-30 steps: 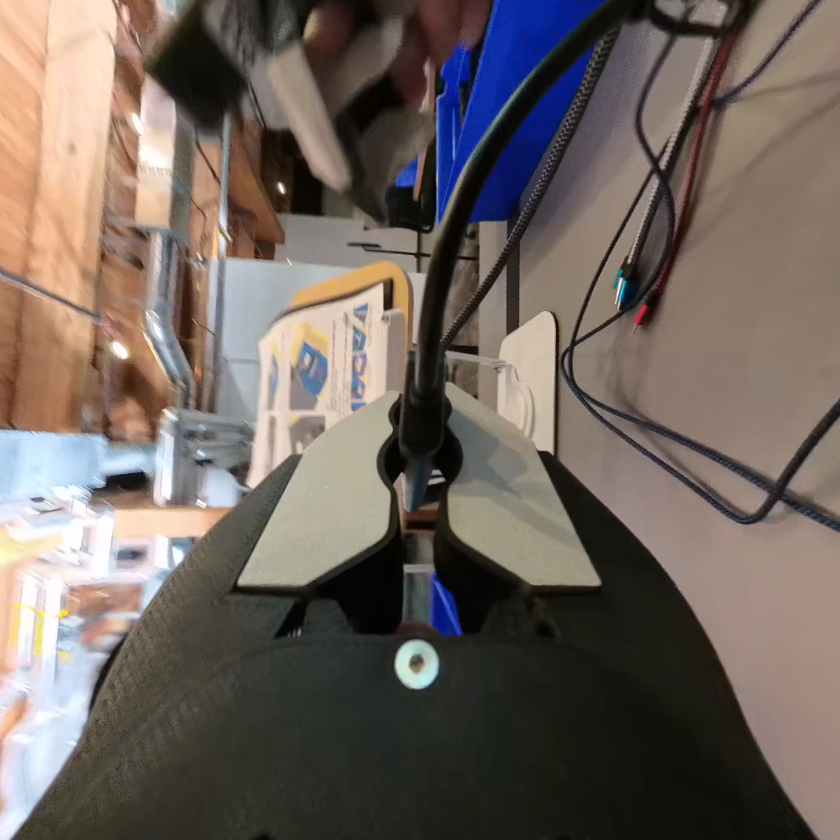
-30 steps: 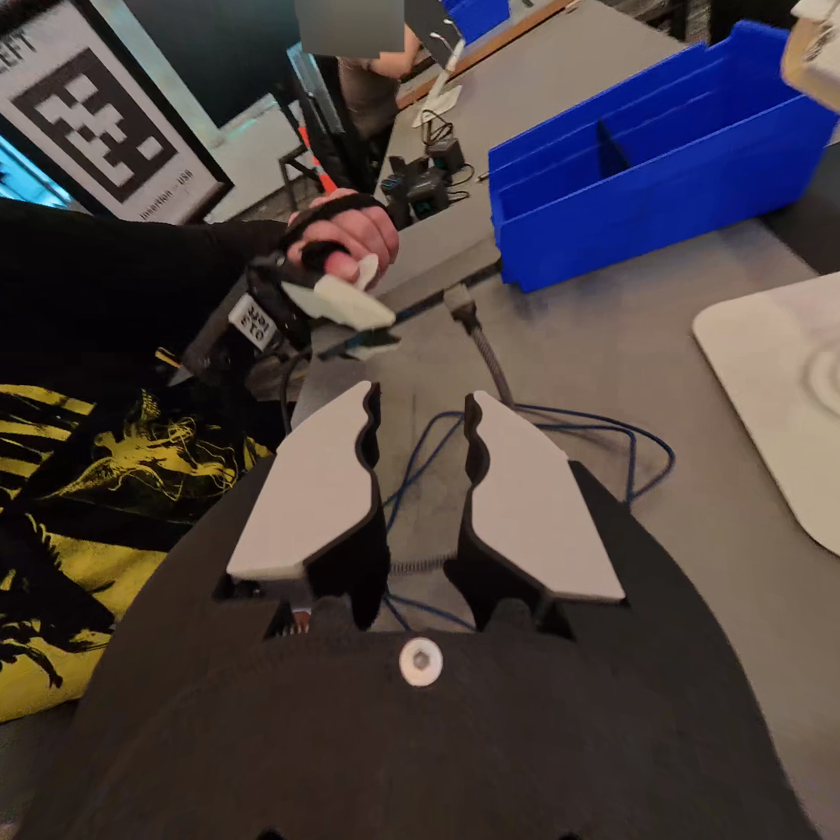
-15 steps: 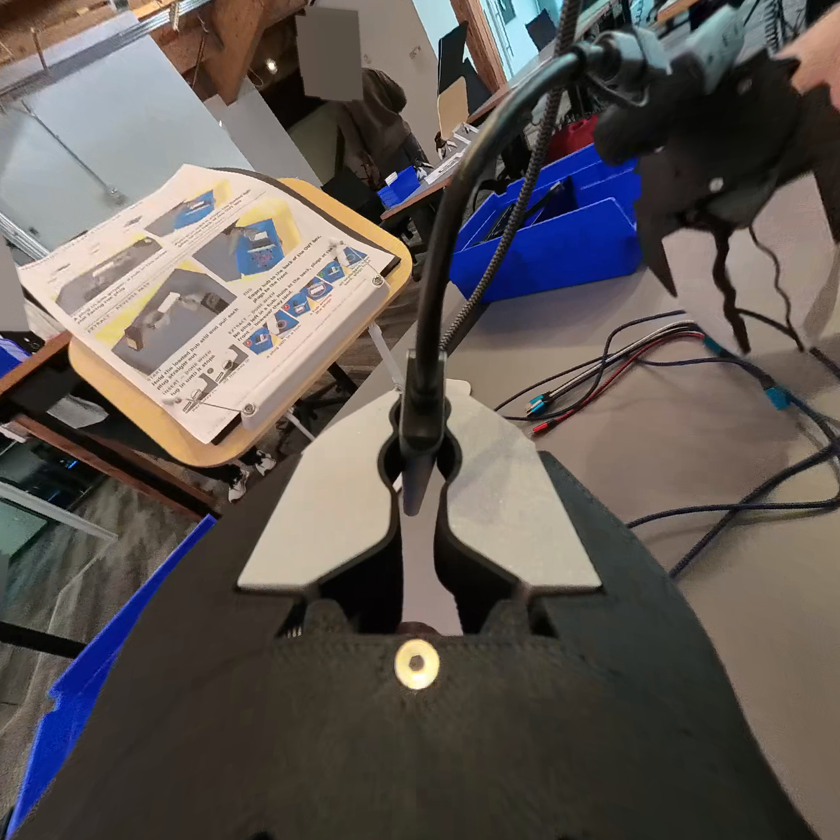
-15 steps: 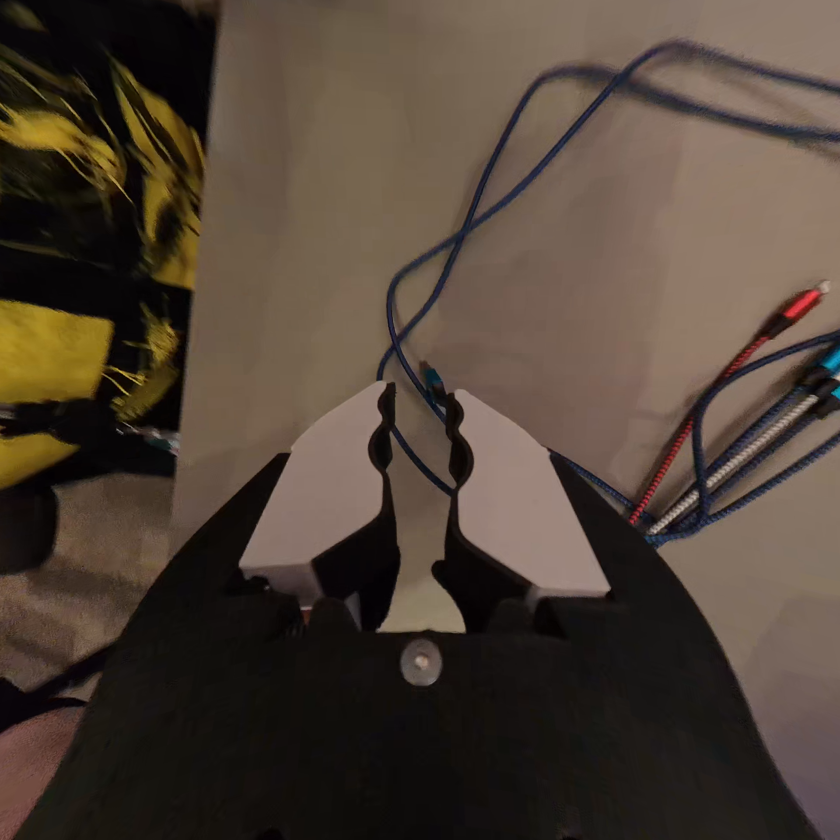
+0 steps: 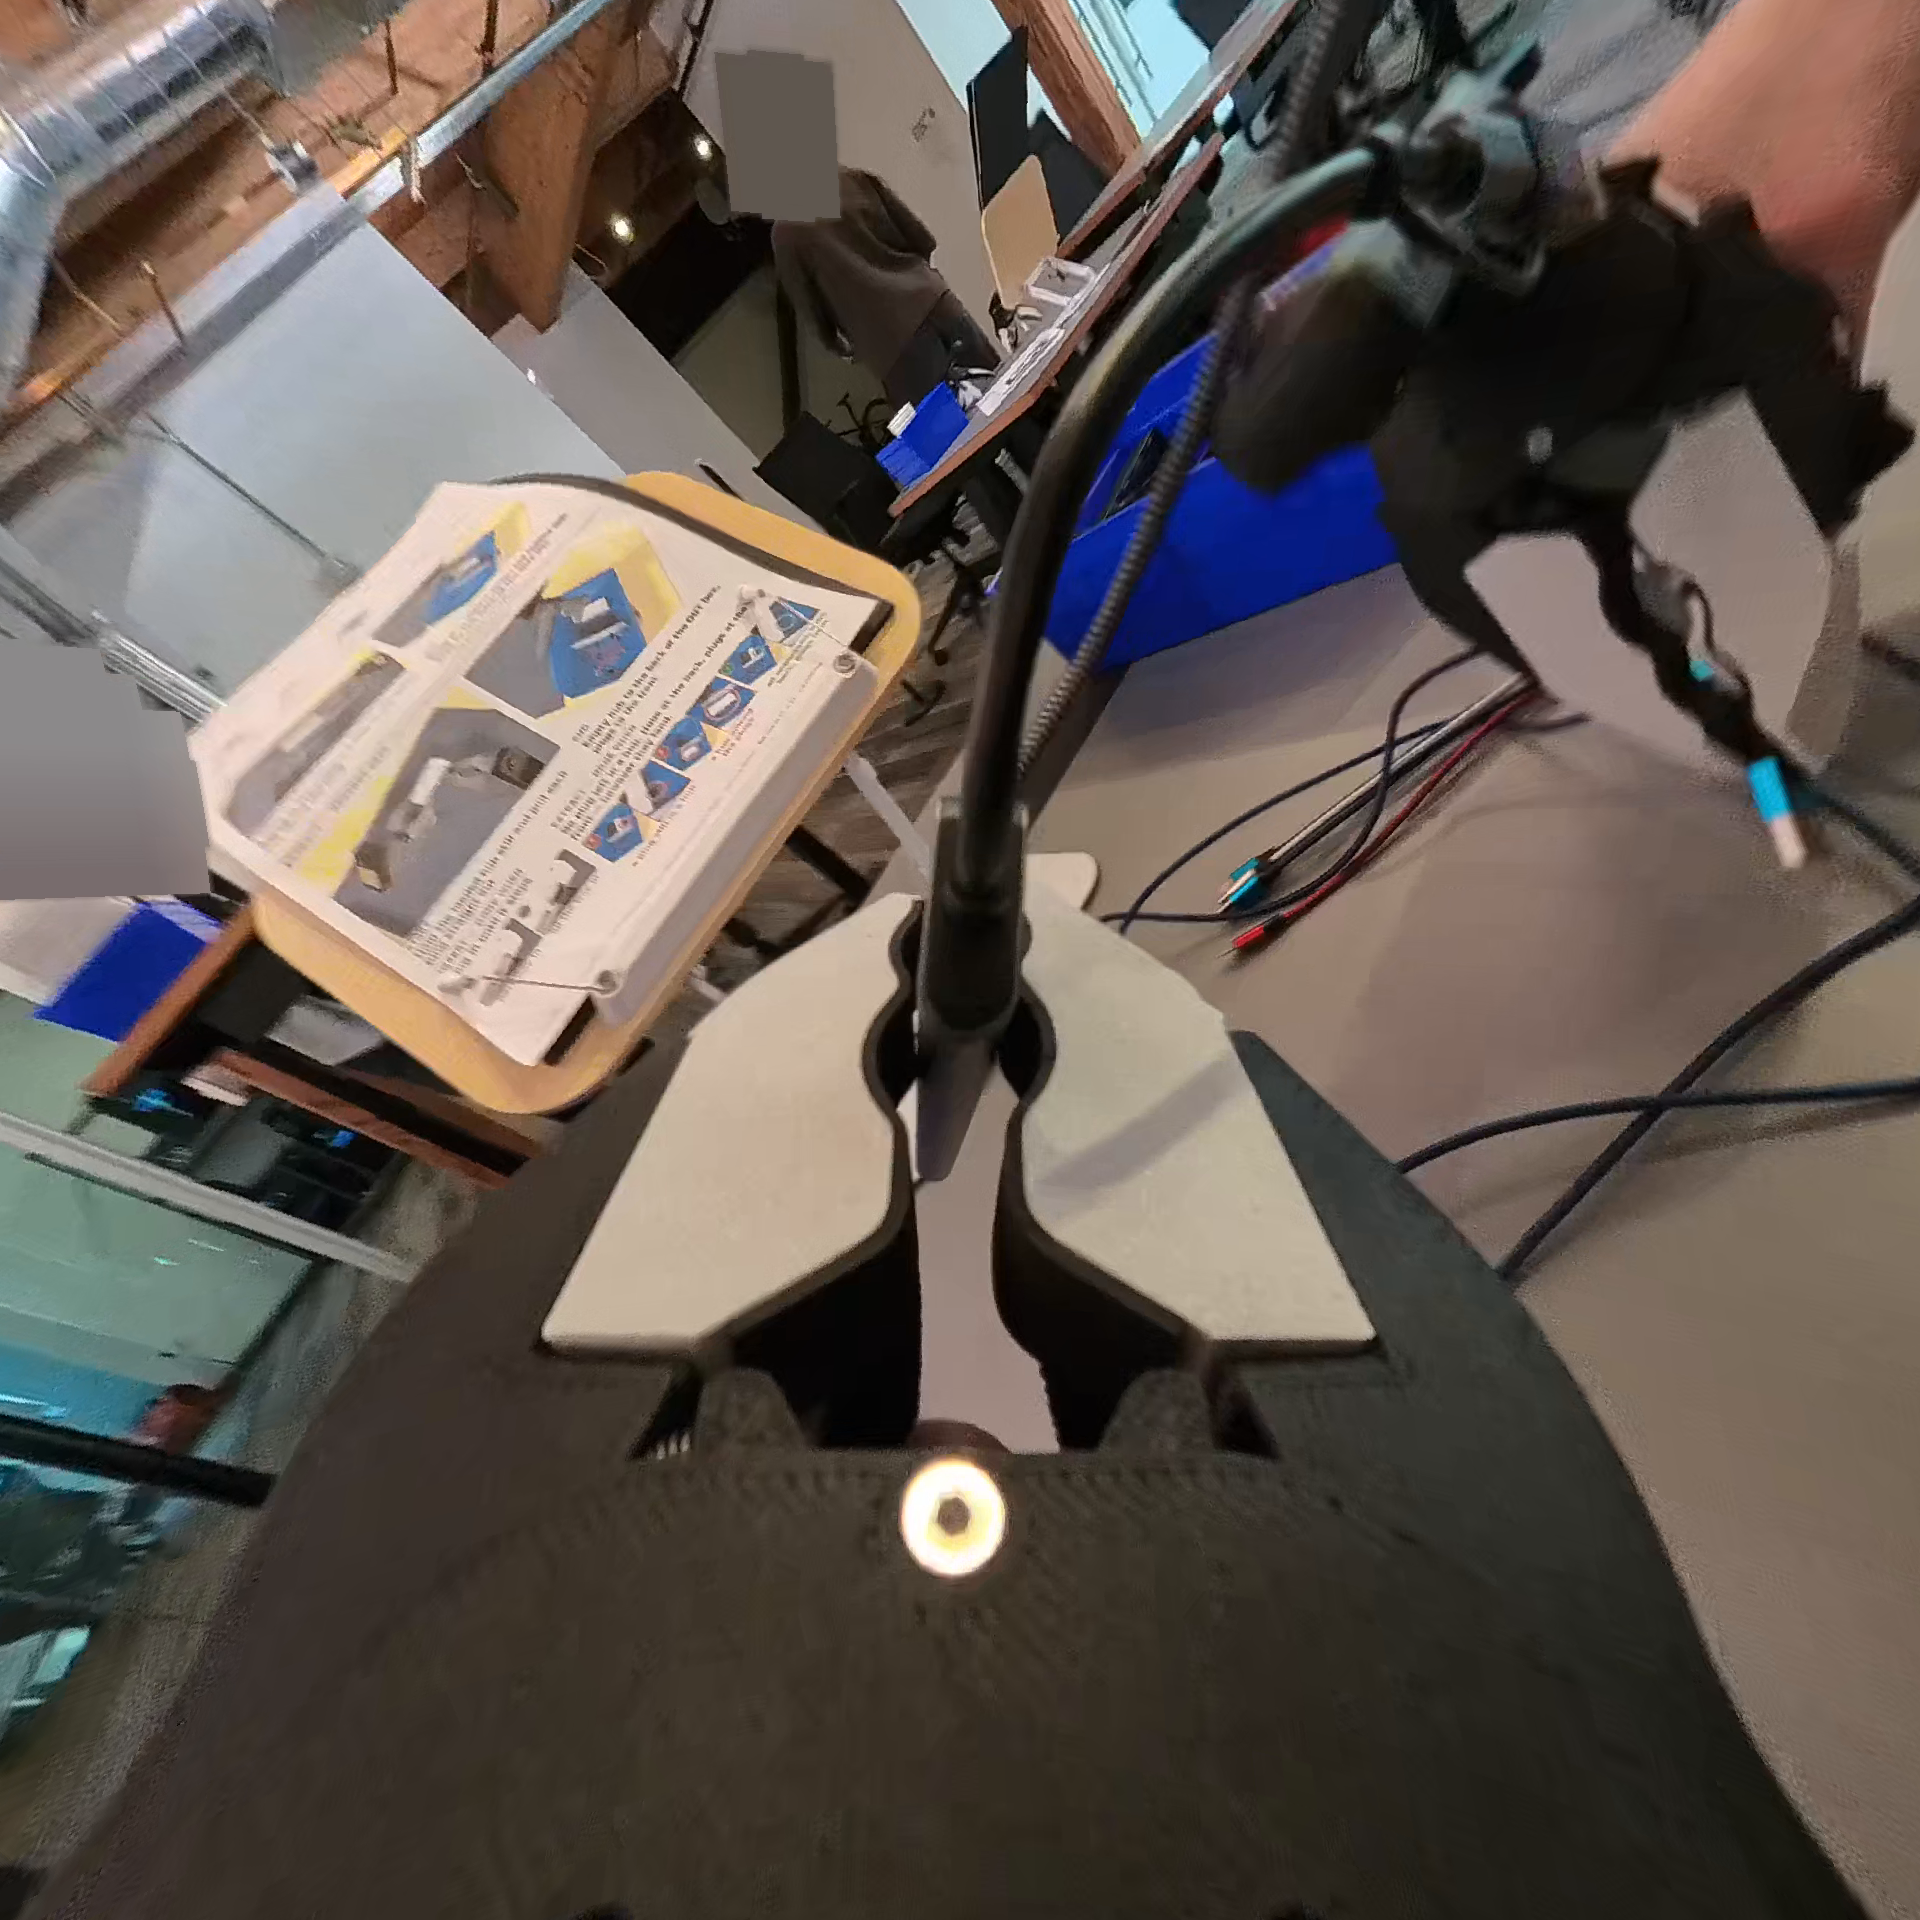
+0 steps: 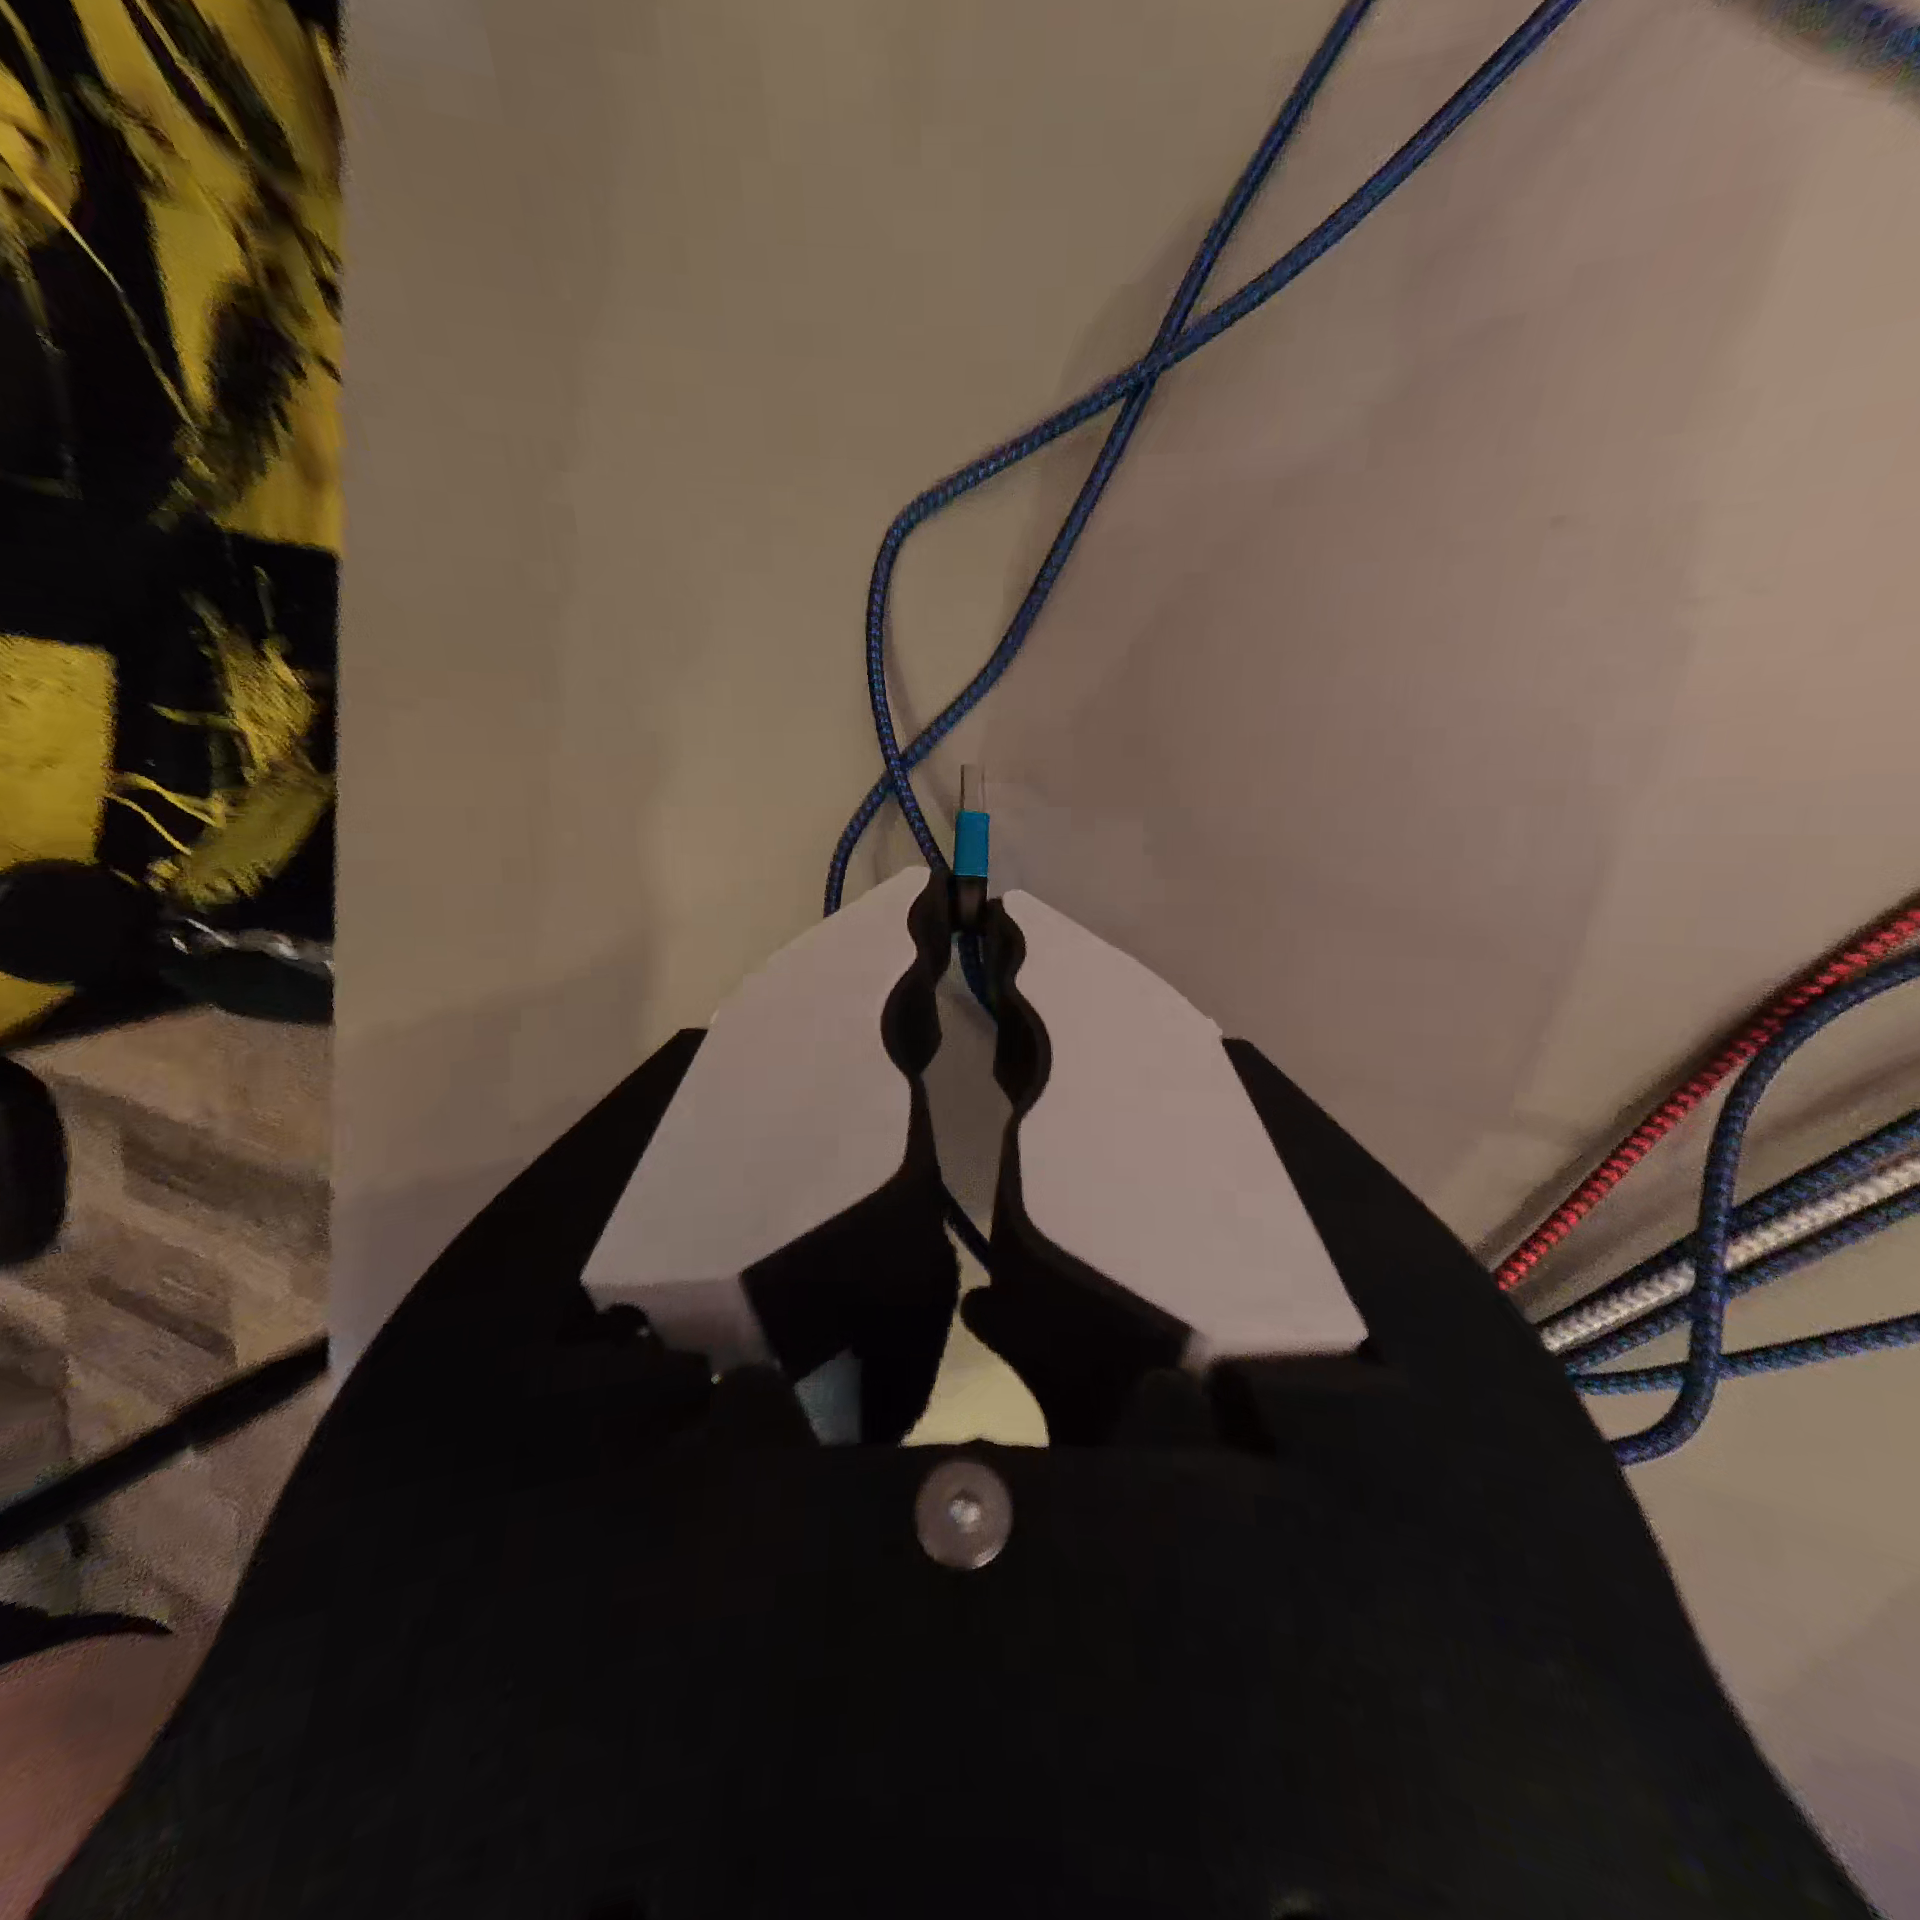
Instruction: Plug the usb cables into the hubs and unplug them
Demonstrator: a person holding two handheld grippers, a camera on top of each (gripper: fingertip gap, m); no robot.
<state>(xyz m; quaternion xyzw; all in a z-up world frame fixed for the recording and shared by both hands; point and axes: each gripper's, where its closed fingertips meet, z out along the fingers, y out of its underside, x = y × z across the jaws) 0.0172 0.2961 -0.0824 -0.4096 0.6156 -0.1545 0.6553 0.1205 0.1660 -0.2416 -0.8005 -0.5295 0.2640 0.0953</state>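
left claw [image 5: 961,971] clamps black cable plug [image 5: 961,997]; right claw [image 6: 966,904] pinches blue cable's [image 6: 1049,582] teal connector [image 6: 971,844], apparently just above tabletop [image 6: 623,520].

Blue braided cable [image 6: 1049,582], seemingly teal plug [image 6: 972,844]

Place: a workshop, open-plan.
Overhead, 11 o'clock: bare timber beams [image 5: 540,156] and a silver duct [image 5: 94,73].
Benches: grey table [image 5: 1558,987], blue bins [image 5: 1226,540], loose cables [image 5: 1382,821].
9 o'clock: instruction sheet [image 5: 520,748] on a stand.
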